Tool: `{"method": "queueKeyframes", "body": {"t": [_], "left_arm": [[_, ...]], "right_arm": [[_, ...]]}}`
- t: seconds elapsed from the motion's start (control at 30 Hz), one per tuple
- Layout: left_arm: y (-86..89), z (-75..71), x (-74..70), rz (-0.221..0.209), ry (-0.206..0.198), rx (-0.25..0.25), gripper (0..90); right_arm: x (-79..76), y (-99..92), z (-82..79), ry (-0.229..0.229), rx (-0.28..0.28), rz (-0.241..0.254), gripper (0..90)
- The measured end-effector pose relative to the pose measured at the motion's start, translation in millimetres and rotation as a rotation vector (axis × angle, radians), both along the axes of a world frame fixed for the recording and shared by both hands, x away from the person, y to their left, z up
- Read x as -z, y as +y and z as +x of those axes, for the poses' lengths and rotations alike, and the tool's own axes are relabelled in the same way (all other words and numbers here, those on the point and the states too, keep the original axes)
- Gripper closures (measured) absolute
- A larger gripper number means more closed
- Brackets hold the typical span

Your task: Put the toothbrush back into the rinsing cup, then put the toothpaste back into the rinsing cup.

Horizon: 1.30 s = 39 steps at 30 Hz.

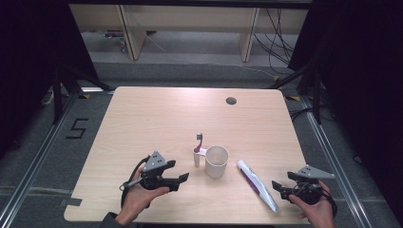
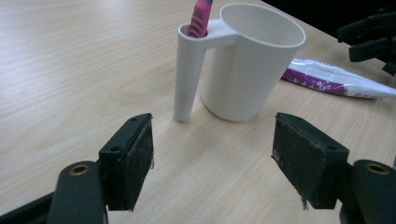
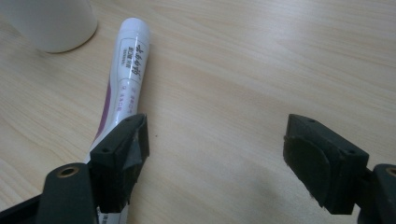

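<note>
A white cup (image 1: pixel 216 161) with a side tube holder stands near the middle of the table, and a pink toothbrush (image 1: pixel 198 143) stands upright in that tube. The left gripper view shows the cup (image 2: pixel 250 65) and the toothbrush (image 2: pixel 200 18) just ahead of the jaws. A white and purple toothpaste tube (image 1: pixel 258 184) lies flat to the right of the cup. My left gripper (image 1: pixel 183 179) is open, left of the cup, empty (image 2: pixel 212 156). My right gripper (image 1: pixel 277 188) is open beside the tube's near end; in its own view the tube (image 3: pixel 125 74) passes its left jaw (image 3: pixel 215 161).
The wooden table (image 1: pixel 157 118) has a round cable hole (image 1: pixel 231 100) at the back right. A black "5" mark (image 1: pixel 77 128) sits on the floor at the left. Metal rails run along both sides of the table.
</note>
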<state>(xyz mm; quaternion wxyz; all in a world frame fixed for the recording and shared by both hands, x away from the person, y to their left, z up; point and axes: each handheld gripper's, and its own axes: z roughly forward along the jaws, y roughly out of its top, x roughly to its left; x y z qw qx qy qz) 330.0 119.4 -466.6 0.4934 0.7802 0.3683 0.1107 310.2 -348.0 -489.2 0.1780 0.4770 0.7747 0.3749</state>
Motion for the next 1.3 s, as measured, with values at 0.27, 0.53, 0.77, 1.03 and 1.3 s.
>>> {"method": "queueKeyframes", "body": {"t": [0.27, 0.53, 0.77, 1.03, 1.3], "left_arm": [[6.7, -7.8, 10.9, 0.03, 0.019, -0.009, 26.0], [14.5, -14.8, 18.0, 0.046, 0.031, -0.03, 24.3], [23.9, -22.1, 24.7, 0.065, 0.046, -0.046, 22.9], [25.6, -28.7, 28.5, 0.072, 0.044, -0.048, 22.9], [30.4, -30.1, 30.0, 0.109, 0.047, -0.043, 22.0]], "right_arm": [[0.9, -1.5, 1.0, -0.009, 0.002, -0.008, 23.5], [0.7, -0.9, 0.6, -0.013, 0.001, -0.008, 23.5], [0.8, -1.3, 0.4, -0.01, 0.006, -0.004, 23.5], [-0.5, -1.0, -0.4, -0.008, 0.006, 0.009, 23.6], [-5.0, 0.5, -2.1, -0.008, 0.002, 0.028, 25.0]]}}
